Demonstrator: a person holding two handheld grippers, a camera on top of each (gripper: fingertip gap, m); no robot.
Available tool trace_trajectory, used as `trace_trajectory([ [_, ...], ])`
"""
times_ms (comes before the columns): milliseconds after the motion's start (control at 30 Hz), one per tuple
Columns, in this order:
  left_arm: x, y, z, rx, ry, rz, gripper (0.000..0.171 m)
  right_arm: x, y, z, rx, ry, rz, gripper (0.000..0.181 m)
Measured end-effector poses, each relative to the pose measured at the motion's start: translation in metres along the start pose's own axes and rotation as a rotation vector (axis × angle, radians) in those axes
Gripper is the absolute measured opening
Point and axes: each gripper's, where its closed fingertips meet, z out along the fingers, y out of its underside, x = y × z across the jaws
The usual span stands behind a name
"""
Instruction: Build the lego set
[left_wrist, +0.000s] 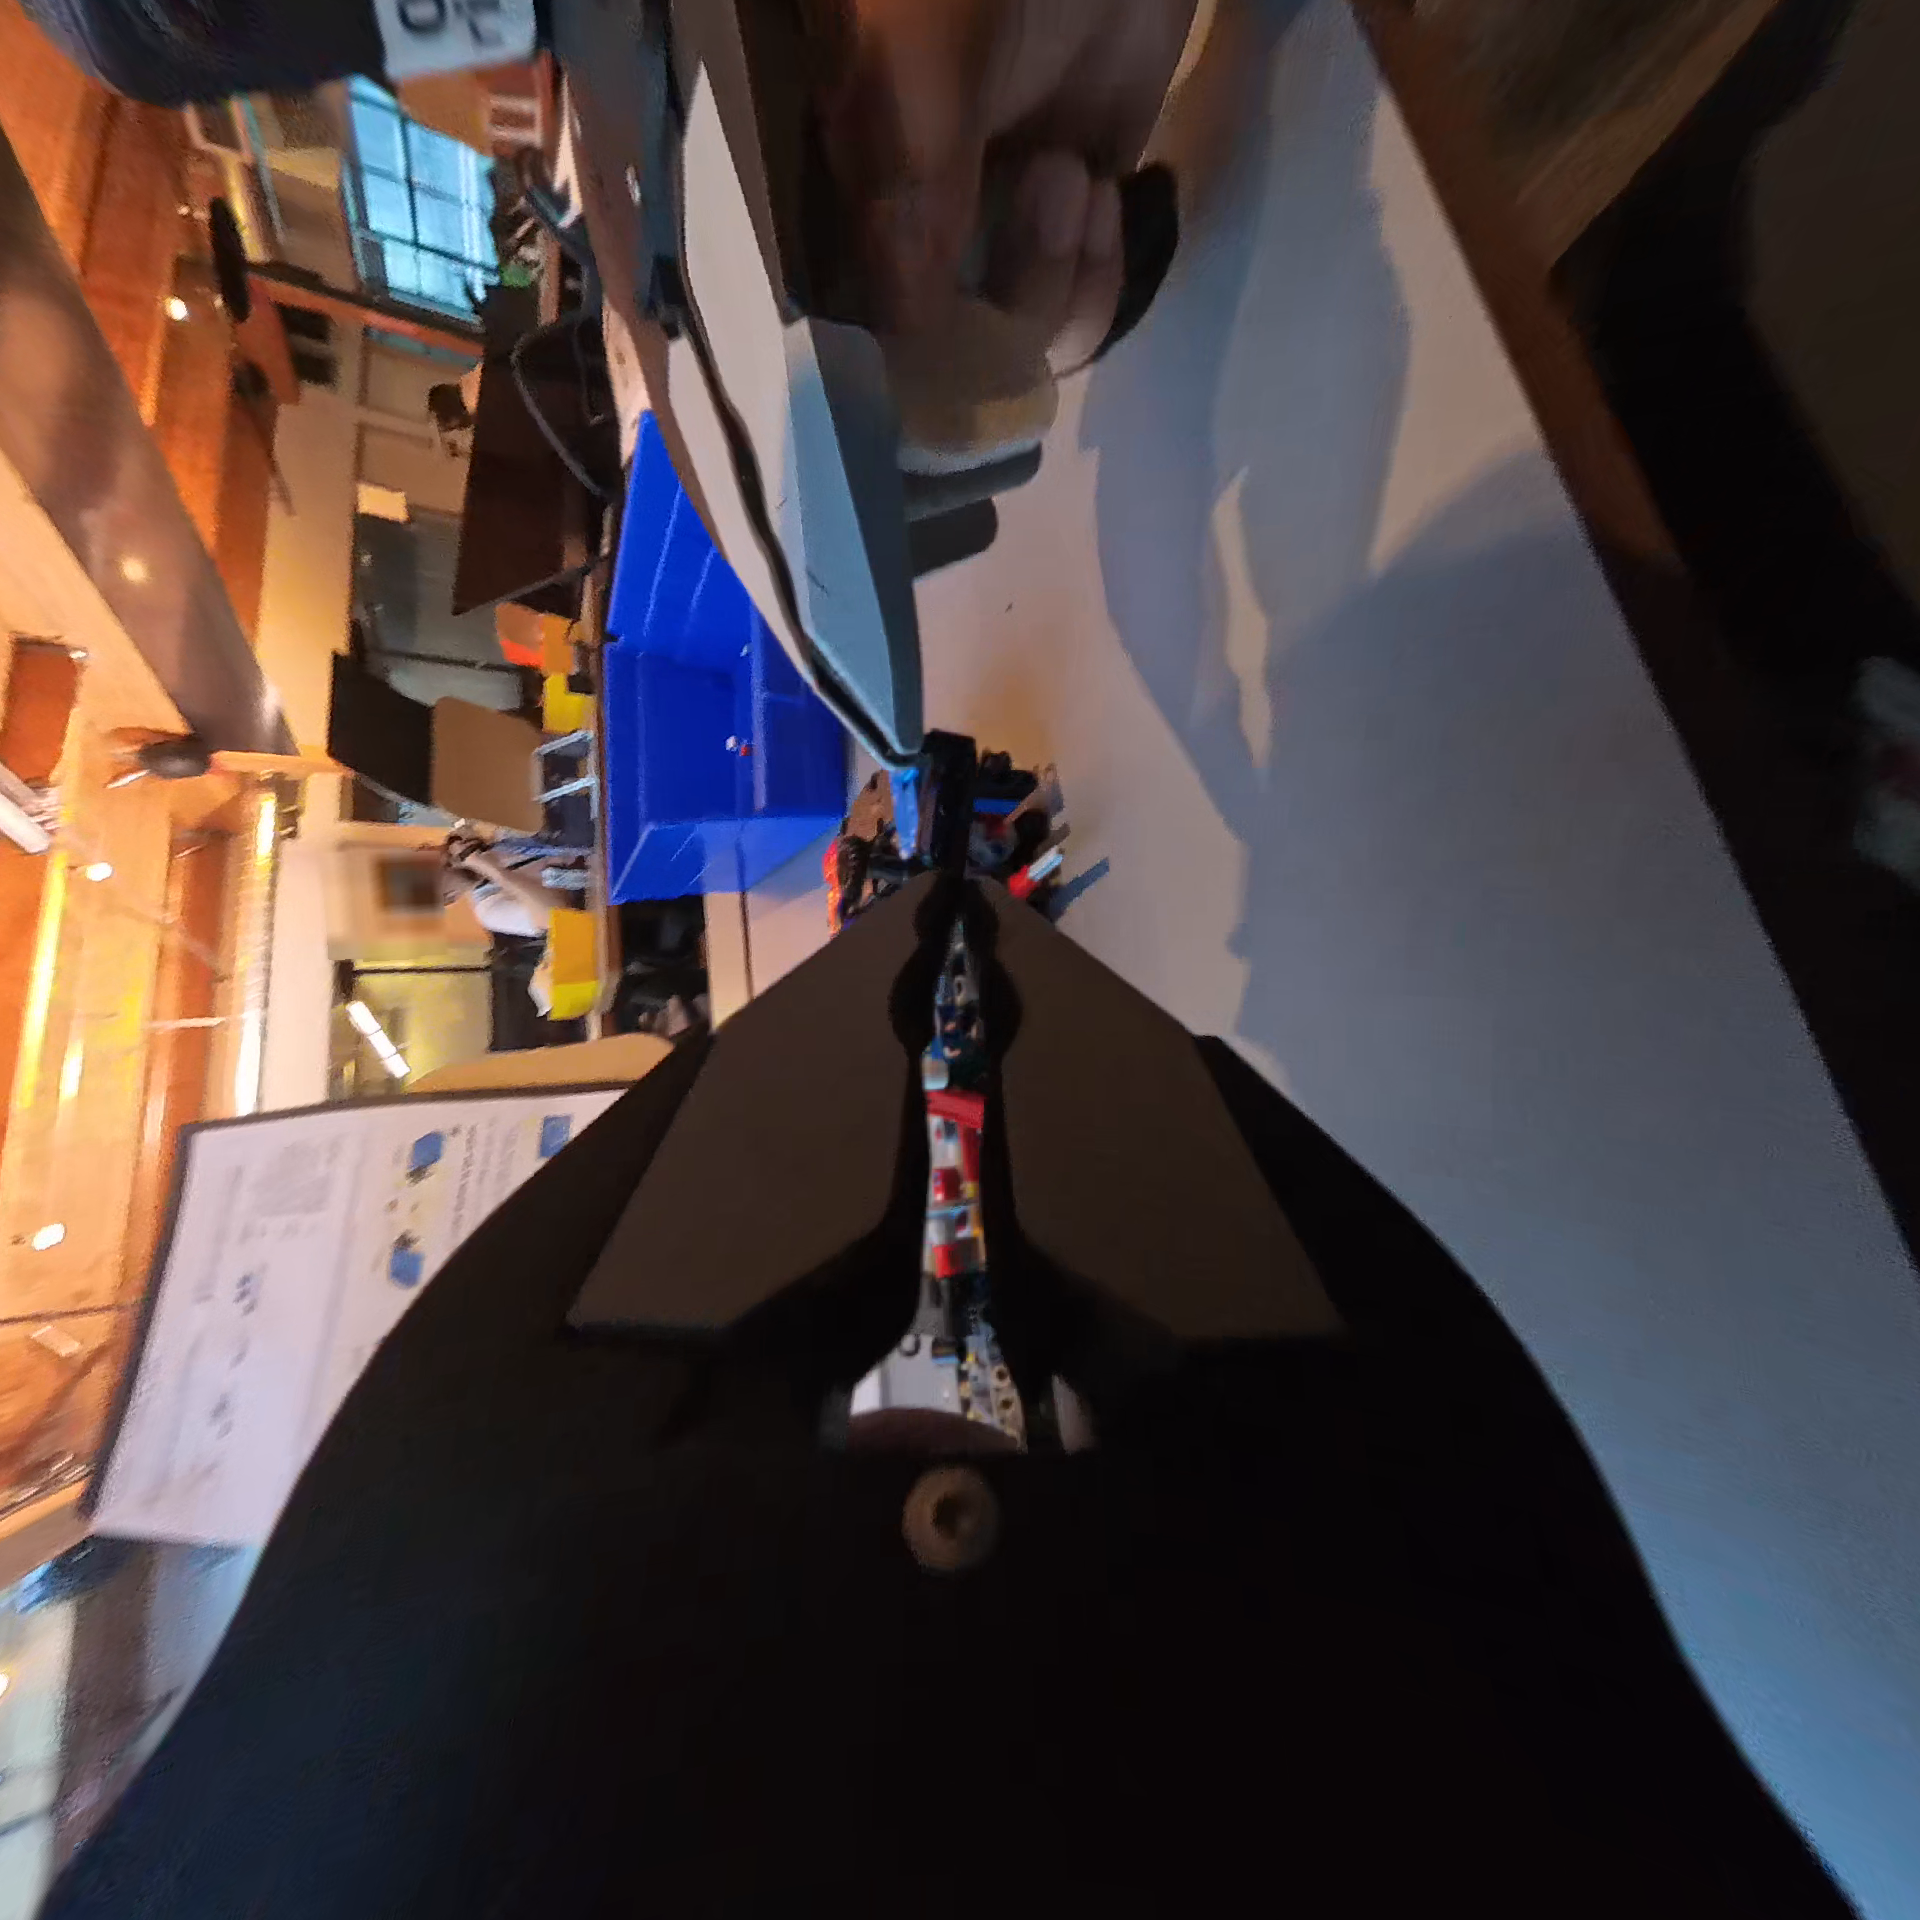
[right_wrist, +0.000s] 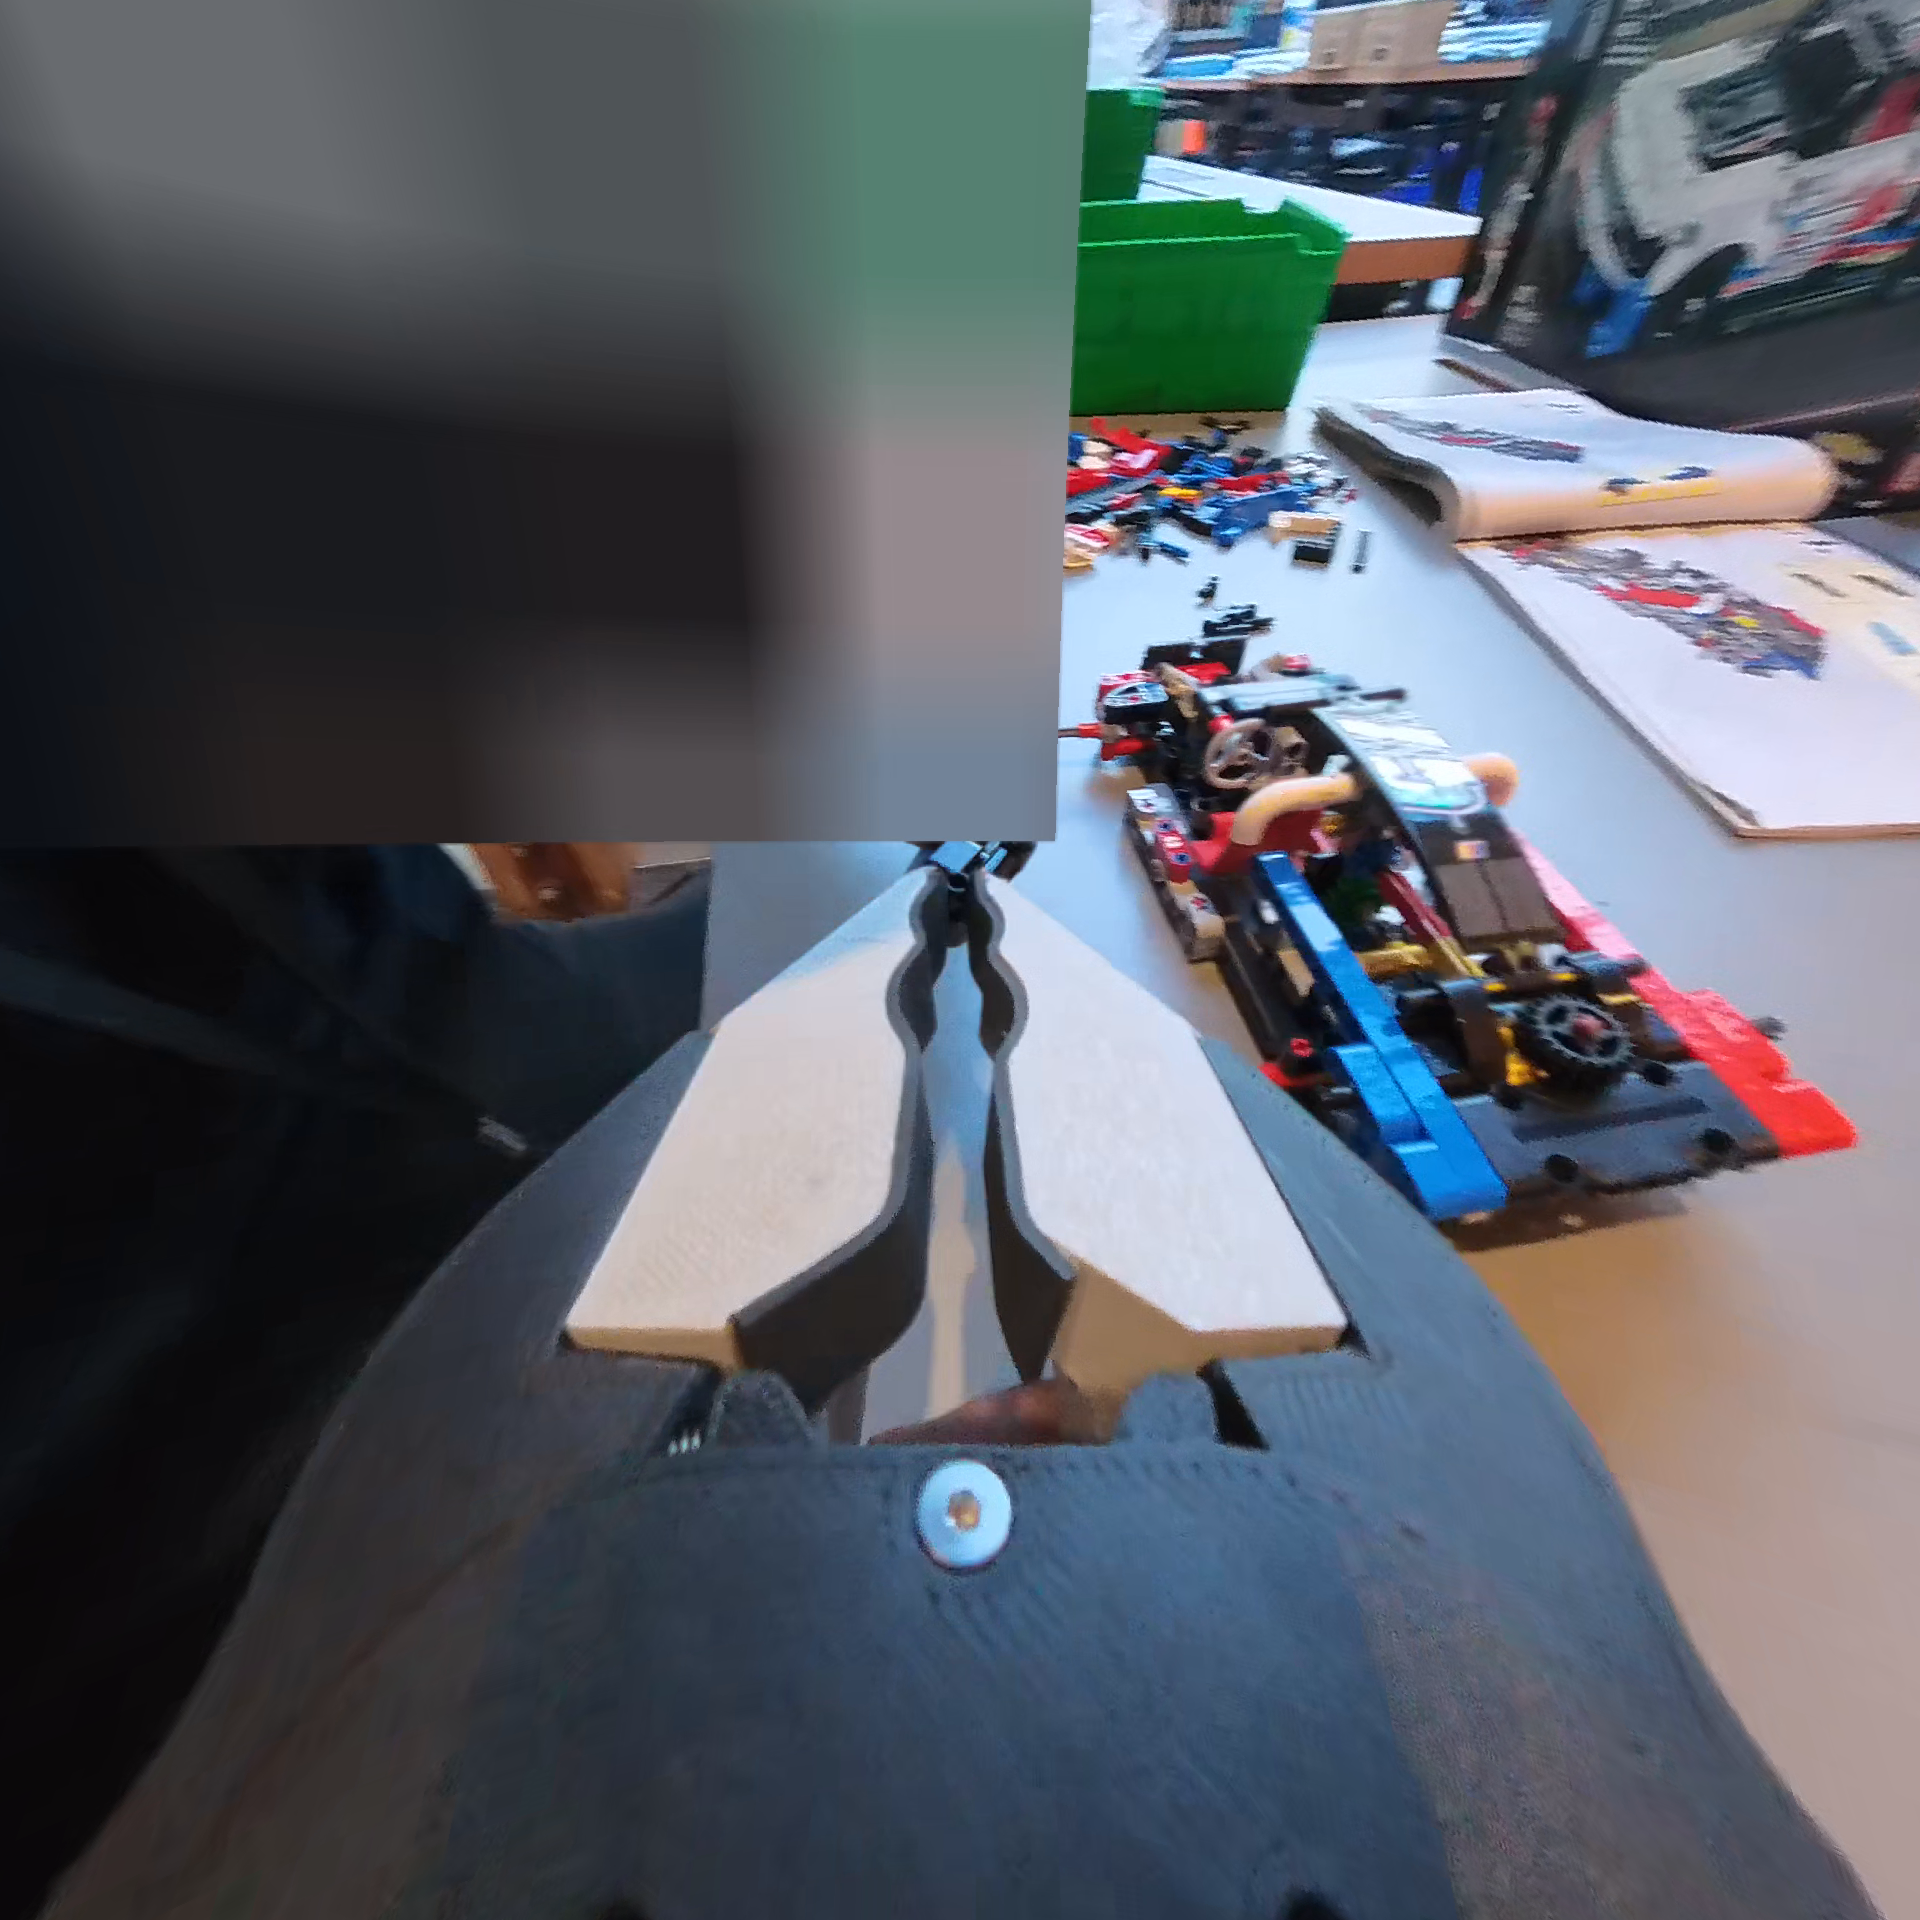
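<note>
Right tool (right_wrist: 961, 883) clamped on small black piece (right_wrist: 971, 860); left tool (left_wrist: 951, 883) pinched closed, contents unclear; car model (right_wrist: 1455, 966) on counter (right_wrist: 1662, 1455).

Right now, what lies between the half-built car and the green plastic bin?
In the right wrist view, a pile of loose bricks lies between the car and green bin.

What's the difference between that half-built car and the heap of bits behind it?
The half-built car is locked together into one long body; the heap of loose pieces is scattered and unjoined. The car lies nearer the camera, while the heap sits farther back, just in front of the green bin. Both rest on the grey table and share red, blue and black colours.
</note>
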Motion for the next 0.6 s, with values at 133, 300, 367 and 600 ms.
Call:
trace_trajectory([
  [133,-0.005,0.008,0.004,-0.108,-0.094,0.067,0.000,0.013,-0.001,0.003,-0.037,0.194,-0.087,0.000],
  [300,-0.012,0.017,0.007,-0.201,-0.182,0.078,0.000,0.026,-0.005,0.006,-0.049,0.421,-0.165,0.000],
  [367,-0.015,0.019,0.007,-0.216,-0.208,0.070,0.000,0.029,-0.009,0.006,-0.021,0.484,-0.156,0.000],
  [600,-0.014,0.023,0.008,-0.200,-0.212,0.045,0.000,0.031,-0.009,0.009,0.012,0.483,-0.119,0.000],
])
